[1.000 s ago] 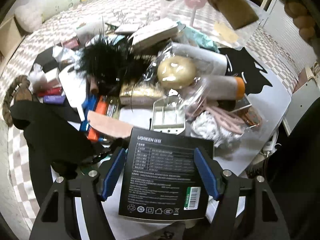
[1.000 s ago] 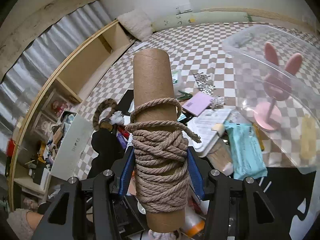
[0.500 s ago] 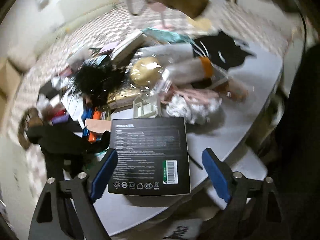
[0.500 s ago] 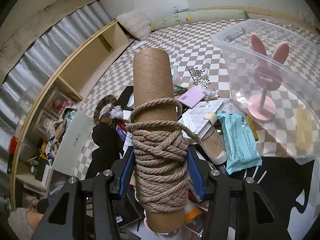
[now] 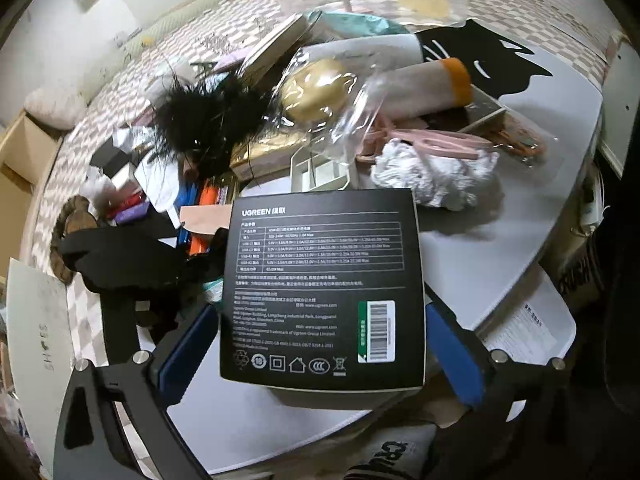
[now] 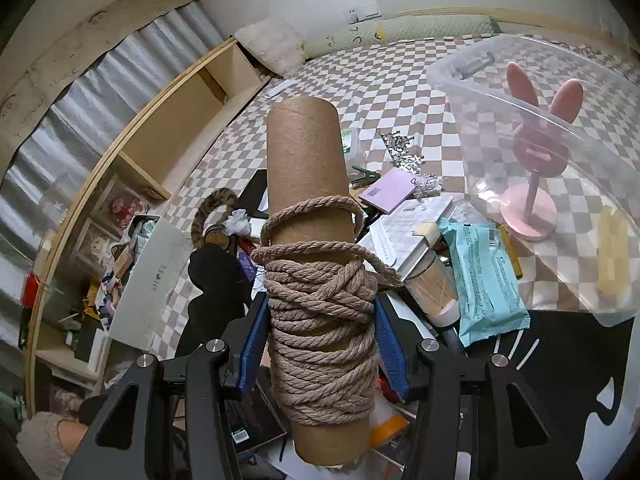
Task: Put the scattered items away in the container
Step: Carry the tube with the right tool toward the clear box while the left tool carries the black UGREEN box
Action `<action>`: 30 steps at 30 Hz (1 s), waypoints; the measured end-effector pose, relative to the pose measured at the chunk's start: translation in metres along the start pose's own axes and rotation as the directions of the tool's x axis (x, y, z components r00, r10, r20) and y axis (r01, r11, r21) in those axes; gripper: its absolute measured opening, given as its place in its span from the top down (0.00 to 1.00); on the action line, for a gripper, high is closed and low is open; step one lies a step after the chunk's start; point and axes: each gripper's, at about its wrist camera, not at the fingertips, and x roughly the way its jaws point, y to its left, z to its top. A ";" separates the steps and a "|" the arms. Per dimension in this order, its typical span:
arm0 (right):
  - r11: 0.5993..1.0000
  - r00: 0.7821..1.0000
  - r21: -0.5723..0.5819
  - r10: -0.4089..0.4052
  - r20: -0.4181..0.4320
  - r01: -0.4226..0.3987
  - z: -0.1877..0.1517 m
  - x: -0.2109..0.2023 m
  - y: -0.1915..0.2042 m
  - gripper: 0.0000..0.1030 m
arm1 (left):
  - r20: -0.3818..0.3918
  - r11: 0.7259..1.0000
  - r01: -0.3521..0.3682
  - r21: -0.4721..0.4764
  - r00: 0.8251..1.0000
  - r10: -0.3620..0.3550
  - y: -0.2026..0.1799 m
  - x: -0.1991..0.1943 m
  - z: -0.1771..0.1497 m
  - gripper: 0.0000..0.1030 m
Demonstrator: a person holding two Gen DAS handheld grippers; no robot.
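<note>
Left gripper (image 5: pixel 316 344): jaws opening wide, pads clear of the black box (image 5: pixel 324 292), which lies flat between them near the bench (image 5: pixel 520 216) edge at 6 o'clock. Right gripper (image 6: pixel 318 340): jaws at mid width, clamped on the rope spool (image 6: pixel 316 280), held upright. Clear bin (image 6: pixel 532 92), at 2 o'clock in the right view, holds a pink rabbit stand (image 6: pixel 532 176) and a yellow item (image 6: pixel 612 256); anything else in it cannot be told.

Risks, as judged: the box sits close to the edge and a nudge could tip it off; loose upper rope turns may slip off the tube and snag the clutter (image 5: pixel 208 120) during transfer.
</note>
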 end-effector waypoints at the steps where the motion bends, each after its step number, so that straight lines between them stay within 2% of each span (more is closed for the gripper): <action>1: 1.000 1.000 0.000 0.003 -0.001 -0.003 0.000 0.000 0.001 0.50 | -0.008 1.000 0.004 -0.005 1.000 -0.004 0.001 0.003 0.001 0.00; 9: 1.000 1.000 -0.002 0.006 -0.013 -0.006 0.000 0.003 0.003 0.50 | -0.048 1.000 0.016 -0.003 0.999 -0.016 0.001 0.016 0.008 0.00; 18: 1.000 1.000 -0.002 -0.001 -0.016 0.001 -0.001 0.003 0.002 0.50 | -0.103 0.993 0.097 -0.072 0.989 -0.104 0.010 0.031 0.012 0.00; 22: 1.000 1.000 0.001 -0.002 -0.012 0.002 0.000 0.002 0.002 0.50 | -0.090 0.986 0.127 -0.111 0.986 -0.137 0.015 0.025 0.013 0.00; 30: 1.000 1.000 0.013 0.001 0.010 -0.001 0.002 -0.004 0.002 0.50 | 0.018 0.975 0.154 -0.157 0.988 -0.153 0.024 -0.009 0.027 0.01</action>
